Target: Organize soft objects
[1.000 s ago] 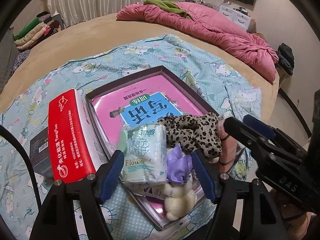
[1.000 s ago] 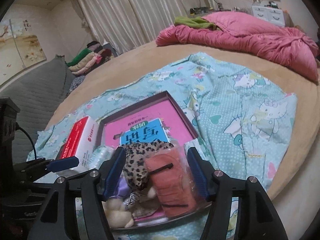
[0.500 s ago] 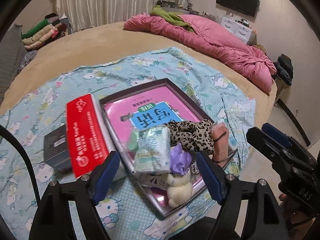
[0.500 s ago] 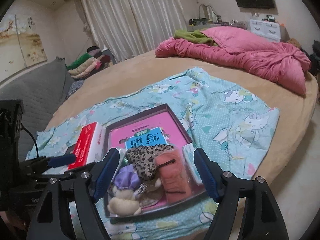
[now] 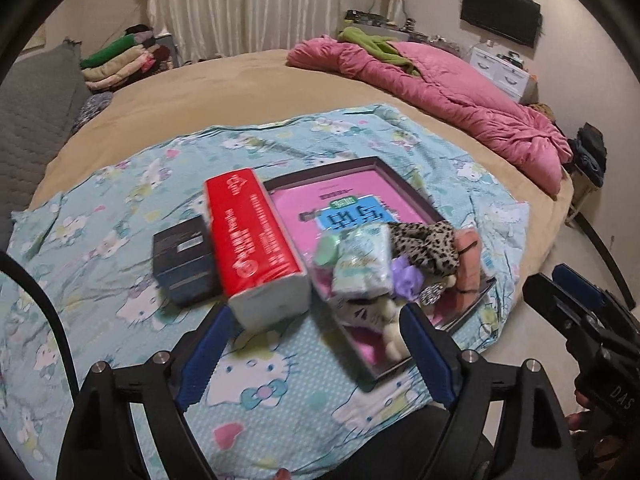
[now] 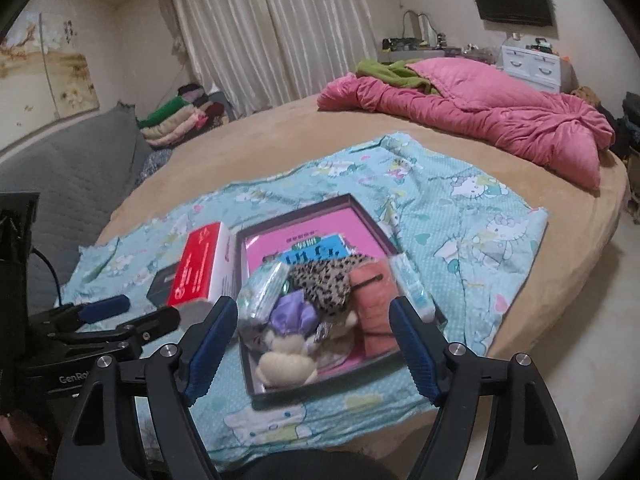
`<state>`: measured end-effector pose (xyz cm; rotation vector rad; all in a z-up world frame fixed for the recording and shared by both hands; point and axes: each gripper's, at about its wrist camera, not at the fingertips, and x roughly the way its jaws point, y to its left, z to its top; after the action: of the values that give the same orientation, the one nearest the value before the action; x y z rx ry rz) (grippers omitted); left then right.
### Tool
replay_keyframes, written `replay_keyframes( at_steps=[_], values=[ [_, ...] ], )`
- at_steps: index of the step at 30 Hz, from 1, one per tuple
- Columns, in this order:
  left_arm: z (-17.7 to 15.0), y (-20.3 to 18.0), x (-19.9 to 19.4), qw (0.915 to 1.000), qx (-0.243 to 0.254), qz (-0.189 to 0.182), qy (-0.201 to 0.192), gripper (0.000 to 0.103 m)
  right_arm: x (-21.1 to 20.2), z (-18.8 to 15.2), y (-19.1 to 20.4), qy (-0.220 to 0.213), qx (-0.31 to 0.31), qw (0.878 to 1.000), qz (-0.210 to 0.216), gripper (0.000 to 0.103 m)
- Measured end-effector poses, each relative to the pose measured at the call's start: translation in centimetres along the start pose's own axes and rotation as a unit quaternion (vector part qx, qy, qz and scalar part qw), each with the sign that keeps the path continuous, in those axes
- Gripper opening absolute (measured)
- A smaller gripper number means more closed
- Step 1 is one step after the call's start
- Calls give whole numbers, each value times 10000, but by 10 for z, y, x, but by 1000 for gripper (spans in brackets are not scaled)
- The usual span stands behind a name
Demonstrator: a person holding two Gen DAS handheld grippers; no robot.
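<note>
A dark tray (image 5: pixel 430 204) (image 6: pixel 246 376) with a pink book inside lies on the blue cartoon-print cloth. Its near end holds soft things: a tissue pack (image 5: pixel 362 264) (image 6: pixel 262 294), a leopard-print cloth (image 5: pixel 426 242) (image 6: pixel 324 280), a purple bow (image 5: pixel 406 280) (image 6: pixel 290 314), a cream plush toy (image 5: pixel 394 338) (image 6: pixel 284 362) and an orange roll (image 5: pixel 466 262) (image 6: pixel 374 312). My left gripper (image 5: pixel 312 354) is open and empty, held back above the cloth before the tray. My right gripper (image 6: pixel 314 346) is open and empty, just short of the tray's near end.
A red and white tissue box (image 5: pixel 250 240) (image 6: pixel 204 266) lies left of the tray, with a dark box (image 5: pixel 182 258) (image 6: pixel 160 290) beside it. A pink quilt (image 5: pixel 440 88) (image 6: pixel 472 112) is heaped at the bed's far right. Folded clothes (image 5: pixel 120 60) stack at the far left. The bed edge drops to floor on the right.
Both grippers have pulled back and away from the tray, so the tray and its soft things look smaller. The left view has swung left. Both stay open and empty.
</note>
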<state>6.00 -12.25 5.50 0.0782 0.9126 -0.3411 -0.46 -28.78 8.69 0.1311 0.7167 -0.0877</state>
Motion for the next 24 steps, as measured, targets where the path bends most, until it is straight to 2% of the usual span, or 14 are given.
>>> replay_keyframes(
  at_steps=[11,24],
  values=[
    [-24,18,-20,9995,-244,201,76,87,-8,-20,18,240,-133,9996,-8,80],
    [-53,18,-24,9988,-366,193,243,87,-18,-38,29,142,-306,9992,-205,81]
  ],
)
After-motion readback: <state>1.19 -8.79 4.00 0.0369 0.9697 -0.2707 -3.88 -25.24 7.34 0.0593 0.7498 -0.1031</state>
